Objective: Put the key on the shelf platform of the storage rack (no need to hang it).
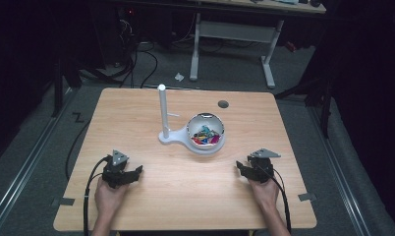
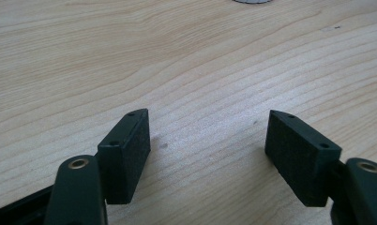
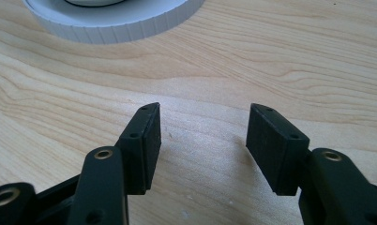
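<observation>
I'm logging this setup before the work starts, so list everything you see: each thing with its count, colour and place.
table: one, light wood, centre of the high view
bowl: one, white, middle of the table, on the round end of the stand's base
small pieces: a heap, mixed colours (red, blue, pink), inside the bowl; count too small to tell
stand: one, white, upright post just left of the bowl
round hole: one, dark, far right part of the tabletop
desk: one, white legs, on the floor beyond the table
cables: several, black, floor at far left
left gripper: one, black, near left of table, jaws open, nothing between them
right gripper: one, black, near right, jaws open, nothing between them
hands: two, holding the grippers at the near edge
</observation>
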{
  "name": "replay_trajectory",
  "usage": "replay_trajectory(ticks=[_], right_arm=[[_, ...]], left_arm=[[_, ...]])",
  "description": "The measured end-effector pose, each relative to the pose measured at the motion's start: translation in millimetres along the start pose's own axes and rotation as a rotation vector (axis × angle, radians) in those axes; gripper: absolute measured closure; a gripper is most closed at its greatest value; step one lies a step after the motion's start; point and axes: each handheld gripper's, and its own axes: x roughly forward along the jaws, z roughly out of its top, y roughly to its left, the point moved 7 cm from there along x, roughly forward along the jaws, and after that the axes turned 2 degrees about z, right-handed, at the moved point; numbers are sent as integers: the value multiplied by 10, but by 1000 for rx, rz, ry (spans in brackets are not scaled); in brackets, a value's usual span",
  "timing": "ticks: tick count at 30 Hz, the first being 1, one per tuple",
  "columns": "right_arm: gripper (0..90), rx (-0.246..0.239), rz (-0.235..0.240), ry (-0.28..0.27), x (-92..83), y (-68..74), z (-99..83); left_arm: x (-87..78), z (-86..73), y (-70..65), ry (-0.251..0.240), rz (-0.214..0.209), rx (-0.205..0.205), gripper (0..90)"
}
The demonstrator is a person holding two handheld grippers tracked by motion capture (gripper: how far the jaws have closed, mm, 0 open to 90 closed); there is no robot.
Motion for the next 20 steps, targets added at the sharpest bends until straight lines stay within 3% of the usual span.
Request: replay_trajectory(ticks=[7, 20], right_arm=[[445, -27, -2, 6, 41, 8, -21], [439, -25, -3, 7, 42, 6, -21]], left_arm=[[0, 0, 1, 1, -2, 3, 315], [1, 0, 0, -1, 0, 0, 315]])
